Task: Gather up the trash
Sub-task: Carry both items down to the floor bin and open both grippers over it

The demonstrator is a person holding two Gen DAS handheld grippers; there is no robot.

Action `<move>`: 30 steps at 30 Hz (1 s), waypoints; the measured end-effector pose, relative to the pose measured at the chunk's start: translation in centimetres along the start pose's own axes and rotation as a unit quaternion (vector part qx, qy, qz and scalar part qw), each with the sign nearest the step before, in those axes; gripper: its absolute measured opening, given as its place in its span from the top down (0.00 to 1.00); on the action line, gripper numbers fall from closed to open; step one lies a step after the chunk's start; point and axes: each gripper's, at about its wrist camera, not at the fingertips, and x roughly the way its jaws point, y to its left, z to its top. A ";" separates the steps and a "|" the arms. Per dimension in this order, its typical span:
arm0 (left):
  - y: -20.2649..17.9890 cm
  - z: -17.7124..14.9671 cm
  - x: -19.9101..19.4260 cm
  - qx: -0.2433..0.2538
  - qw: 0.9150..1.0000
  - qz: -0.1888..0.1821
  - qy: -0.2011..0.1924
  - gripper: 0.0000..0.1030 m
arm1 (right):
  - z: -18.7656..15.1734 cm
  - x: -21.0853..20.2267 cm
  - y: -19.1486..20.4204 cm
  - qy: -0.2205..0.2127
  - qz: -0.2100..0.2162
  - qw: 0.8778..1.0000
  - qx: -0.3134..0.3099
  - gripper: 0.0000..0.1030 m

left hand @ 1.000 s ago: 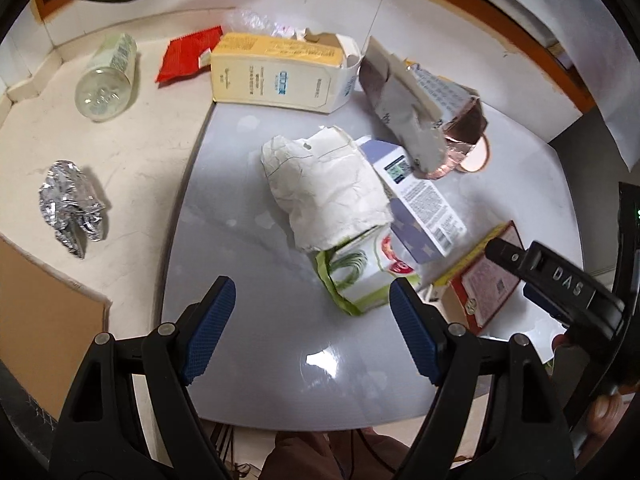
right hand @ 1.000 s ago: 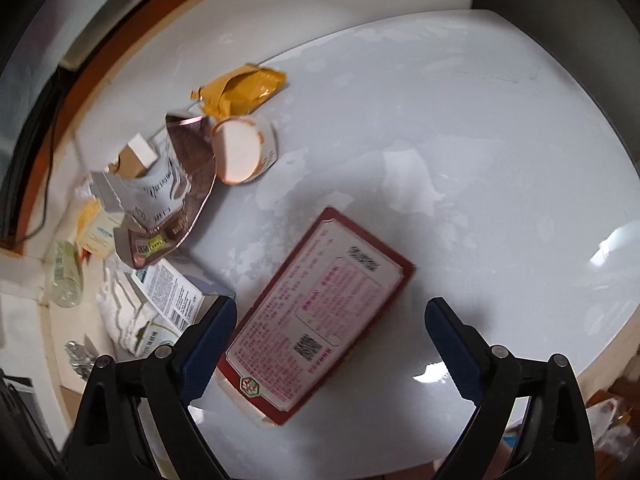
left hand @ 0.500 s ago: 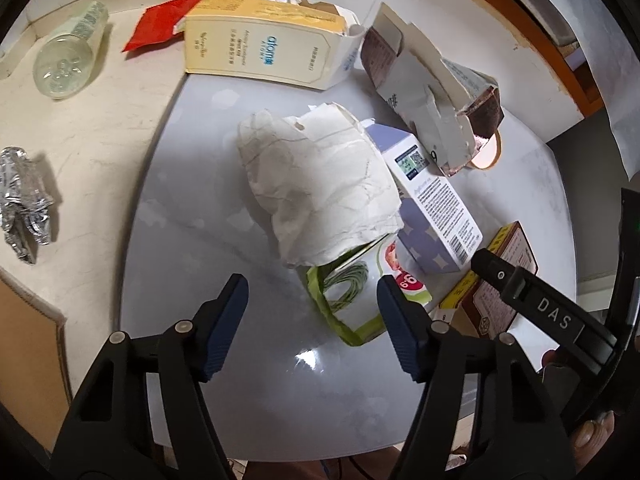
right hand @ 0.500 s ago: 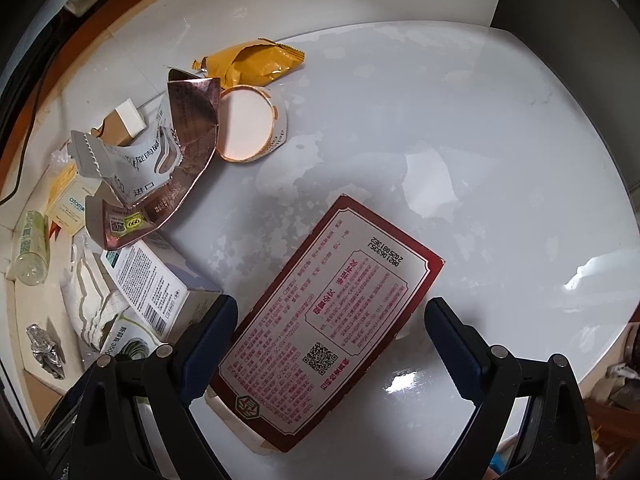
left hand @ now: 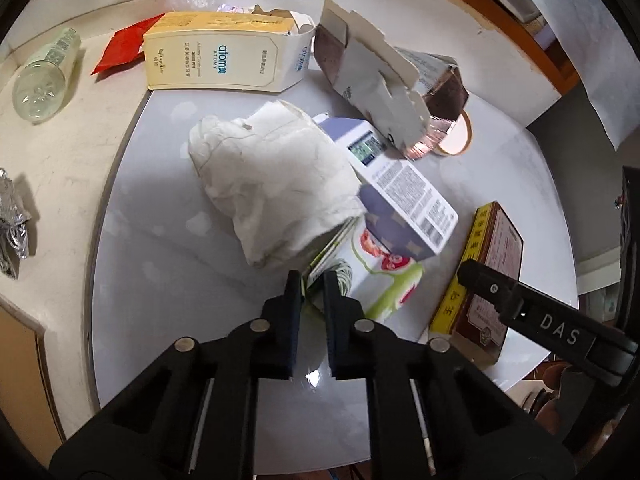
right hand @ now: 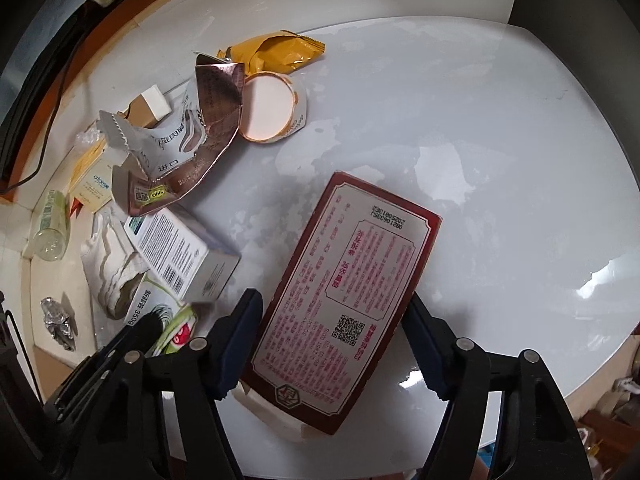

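Trash lies on a round white table [left hand: 168,280]. My left gripper [left hand: 308,280] is shut on the edge of a green and white carton [left hand: 376,284], which lies under a crumpled white paper bag [left hand: 276,184] and a purple box [left hand: 404,208]. My right gripper [right hand: 332,320] stands around a red box [right hand: 348,304]; its jaws touch or nearly touch the box's two long sides. The red box also shows in the left wrist view [left hand: 492,264].
A cream toothpaste box [left hand: 216,64], a torn brown and white carton [left hand: 384,84], a round lid [right hand: 268,112] and a yellow wrapper [right hand: 280,56] lie farther back. Off the table lie a bottle [left hand: 44,80], a red wrapper [left hand: 124,48] and crumpled foil [left hand: 12,224].
My left gripper moved forward and shut on the green carton's edge. My right gripper moved forward and narrowed around the red box.
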 end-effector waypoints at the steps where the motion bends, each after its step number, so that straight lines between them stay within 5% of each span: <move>1: -0.1 -0.2 -0.2 -0.001 1.000 -0.001 -0.003 0.95 | -0.1 -0.1 -0.1 0.000 0.003 1.000 -0.001 0.33; 19: -0.8 -6.9 -8.5 -0.019 0.999 0.022 -0.045 0.99 | -4.3 -4.6 -2.7 -0.032 0.047 0.994 -0.090 0.38; 30: -2.4 -14.7 -13.7 -0.054 0.994 0.069 -0.060 0.99 | -9.6 -9.7 -1.9 -0.056 0.090 0.975 -0.193 0.38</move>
